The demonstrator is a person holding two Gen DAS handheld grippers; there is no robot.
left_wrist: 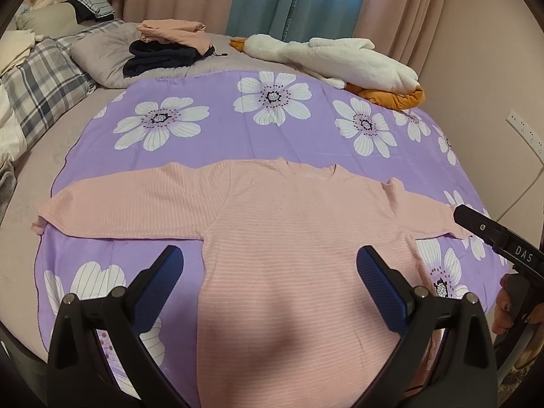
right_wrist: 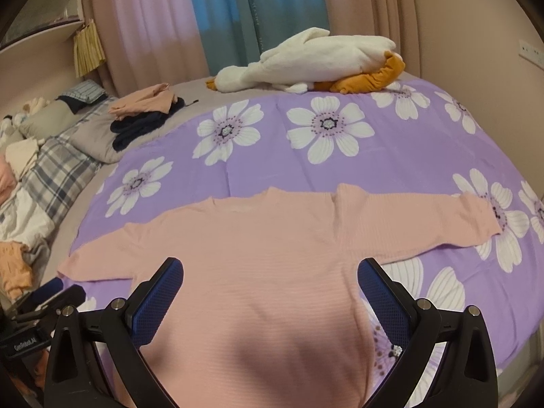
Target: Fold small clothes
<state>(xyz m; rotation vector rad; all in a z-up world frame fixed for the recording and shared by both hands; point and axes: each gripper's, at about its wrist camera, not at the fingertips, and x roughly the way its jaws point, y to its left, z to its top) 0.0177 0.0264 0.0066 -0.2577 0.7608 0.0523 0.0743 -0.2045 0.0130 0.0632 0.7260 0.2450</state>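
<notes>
On the purple bedspread with big white flowers, a pink long-sleeved ribbed top lies flat, neckline toward the curtains, both sleeves stretched straight out to the sides. That spread looks deliberate: with every edge showing, the fold lines are easy to pick.

Over the lower body of the top hangs the left gripper, its blue-padded fingers splayed wide with nothing between them. Seen from its own camera, the right gripper hovers over the hem area too, jaws fully apart and empty. In the left view, though, its black tip reaches close to the cuff of the right-hand sleeve; whether it touches the cloth there I cannot tell.

My read: no fold has been made yet, and the sleeves come first, each carried in across the chest.

Beyond the neckline, a white plush goose with orange feet lies near the wall. A small stack of folded clothes, peach on navy, sits by the grey pillow, probably finished pieces kept well clear of the working patch.
</notes>
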